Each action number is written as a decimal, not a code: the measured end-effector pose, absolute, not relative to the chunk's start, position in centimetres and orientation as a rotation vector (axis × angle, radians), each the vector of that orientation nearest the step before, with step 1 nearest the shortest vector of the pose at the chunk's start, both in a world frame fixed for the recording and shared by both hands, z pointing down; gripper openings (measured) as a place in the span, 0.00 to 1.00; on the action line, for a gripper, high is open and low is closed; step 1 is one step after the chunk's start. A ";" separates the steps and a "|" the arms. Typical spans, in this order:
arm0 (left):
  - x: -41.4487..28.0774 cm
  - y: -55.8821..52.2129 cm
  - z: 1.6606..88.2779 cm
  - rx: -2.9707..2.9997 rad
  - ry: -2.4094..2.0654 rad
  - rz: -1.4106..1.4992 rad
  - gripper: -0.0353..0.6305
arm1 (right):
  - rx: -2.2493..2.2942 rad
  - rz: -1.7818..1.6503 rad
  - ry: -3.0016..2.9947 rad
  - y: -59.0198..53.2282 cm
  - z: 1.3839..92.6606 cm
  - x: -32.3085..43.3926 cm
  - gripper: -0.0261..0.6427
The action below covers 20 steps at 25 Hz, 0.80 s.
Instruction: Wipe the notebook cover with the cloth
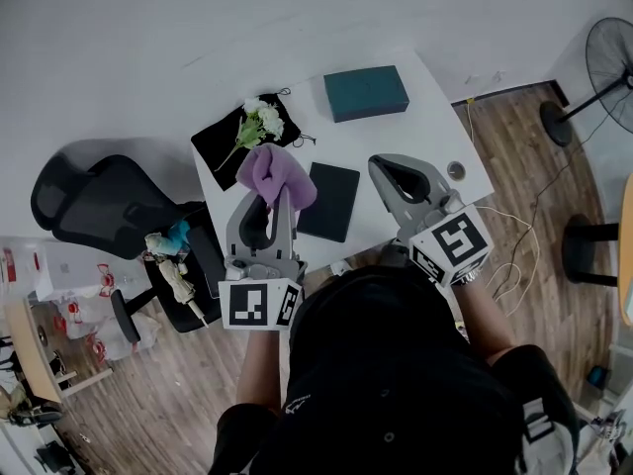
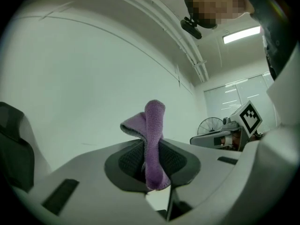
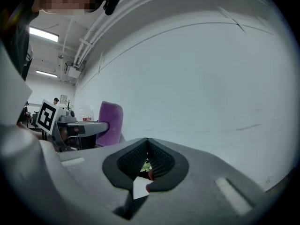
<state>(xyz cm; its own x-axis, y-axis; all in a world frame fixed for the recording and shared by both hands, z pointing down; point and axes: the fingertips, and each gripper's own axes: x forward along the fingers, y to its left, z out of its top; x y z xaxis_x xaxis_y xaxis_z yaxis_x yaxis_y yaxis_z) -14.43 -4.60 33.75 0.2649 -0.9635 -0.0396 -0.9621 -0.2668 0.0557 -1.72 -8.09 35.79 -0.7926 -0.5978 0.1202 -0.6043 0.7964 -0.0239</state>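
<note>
A black notebook (image 1: 331, 201) lies flat near the front edge of the white table (image 1: 425, 137). My left gripper (image 1: 270, 199) is held up just left of it, shut on a purple cloth (image 1: 275, 176) that sticks up and flops over between the jaws. In the left gripper view the cloth (image 2: 154, 139) stands pinched in the left gripper (image 2: 152, 165), against a bare wall. My right gripper (image 1: 393, 169) is raised right of the notebook; its jaws meet with nothing in them, as the right gripper (image 3: 147, 156) shows. The cloth (image 3: 111, 118) appears there too.
A teal box (image 1: 366, 92) sits at the table's back. A black pouch (image 1: 223, 142) with white flowers (image 1: 259, 122) lies at the back left. A black office chair (image 1: 109, 206) stands left of the table and a floor fan (image 1: 611, 62) at the far right.
</note>
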 end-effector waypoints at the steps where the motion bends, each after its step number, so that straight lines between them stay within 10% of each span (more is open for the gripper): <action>1: -14.4 -4.6 33.3 2.495 -1.891 -0.106 0.16 | 0.961 0.081 -2.886 -8.2 35.3 -1.8 0.04; 20: -15.1 -3.9 34.3 2.474 -1.924 -0.041 0.16 | 0.813 0.017 -2.949 -7.6 32.9 -5.6 0.04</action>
